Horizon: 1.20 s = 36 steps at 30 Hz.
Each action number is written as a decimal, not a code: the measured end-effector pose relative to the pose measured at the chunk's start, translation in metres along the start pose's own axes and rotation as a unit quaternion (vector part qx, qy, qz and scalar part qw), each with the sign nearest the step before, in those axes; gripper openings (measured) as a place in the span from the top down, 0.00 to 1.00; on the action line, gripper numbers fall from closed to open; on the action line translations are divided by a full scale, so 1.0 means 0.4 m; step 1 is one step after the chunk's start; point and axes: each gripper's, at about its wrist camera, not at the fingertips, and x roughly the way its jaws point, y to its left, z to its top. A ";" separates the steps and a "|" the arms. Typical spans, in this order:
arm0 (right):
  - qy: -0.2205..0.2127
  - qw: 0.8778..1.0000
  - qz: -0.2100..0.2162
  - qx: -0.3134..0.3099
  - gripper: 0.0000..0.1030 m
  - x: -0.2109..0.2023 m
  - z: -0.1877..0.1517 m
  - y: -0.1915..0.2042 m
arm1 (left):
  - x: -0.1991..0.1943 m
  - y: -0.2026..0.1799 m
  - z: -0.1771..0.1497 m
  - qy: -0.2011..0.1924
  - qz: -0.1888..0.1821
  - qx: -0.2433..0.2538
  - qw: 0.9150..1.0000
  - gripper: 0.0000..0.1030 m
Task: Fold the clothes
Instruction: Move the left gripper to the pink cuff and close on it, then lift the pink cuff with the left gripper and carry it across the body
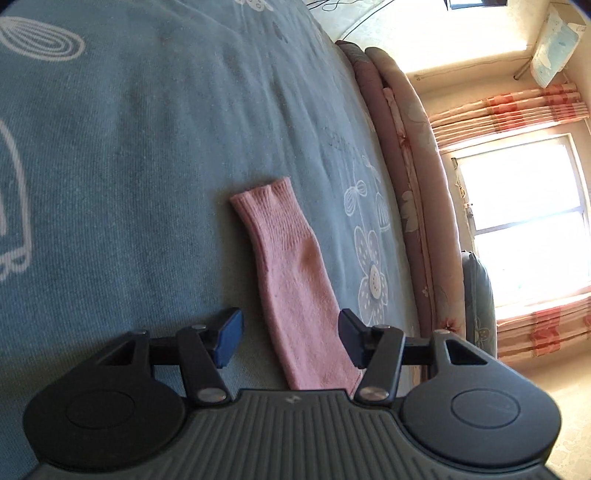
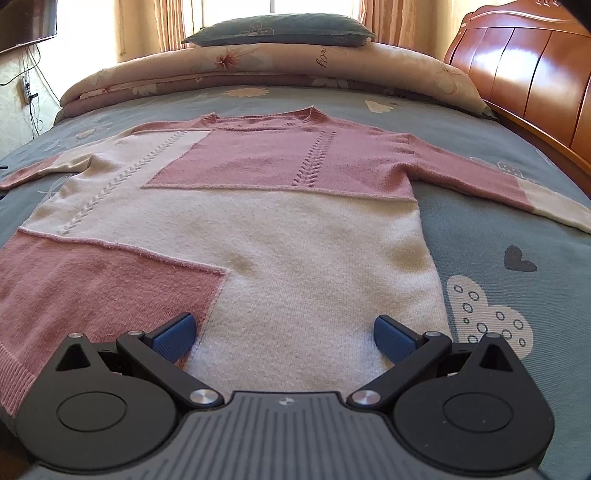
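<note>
We see sweater (image 2: 236,221) flat on bed (image 2: 498,229), unfolded. Left gripper (image 1: 291,338) half-wide astride pink sleeve (image 1: 291,266), ungripped; right gripper (image 2: 284,338) wide over hem. All folds remain.

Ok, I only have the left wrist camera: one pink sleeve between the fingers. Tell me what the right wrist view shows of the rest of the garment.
Observer: The sweater, pink and cream blocks, lies spread flat on the bedspread, with its neckline toward the pillow.
Operator: Give me the right gripper.
Observer: The right gripper is open over the cream part near the hem and grips nothing.
Operator: Now the second sleeve.
Observer: The second sleeve stretches straight out toward the wooden bed board. It is pink, and cream further out.
</note>
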 end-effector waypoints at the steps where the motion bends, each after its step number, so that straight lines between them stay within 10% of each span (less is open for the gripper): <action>1: 0.001 1.000 -0.001 0.000 0.00 0.000 0.001 0.001 | 0.008 -0.003 0.006 -0.001 0.000 0.003 1.000 0.46; 14: 0.012 1.000 -0.011 0.006 0.00 0.009 0.013 0.006 | 0.071 -0.023 0.049 -0.023 -0.002 0.029 0.999 0.63; 19: 0.013 1.000 -0.013 0.008 0.00 0.010 0.014 0.007 | 0.070 -0.010 0.055 -0.017 0.028 0.040 0.999 0.95; 36: 0.000 1.000 -0.008 0.007 0.00 0.007 0.006 0.003 | 0.004 -0.283 -0.011 -0.011 0.085 0.218 0.972 0.96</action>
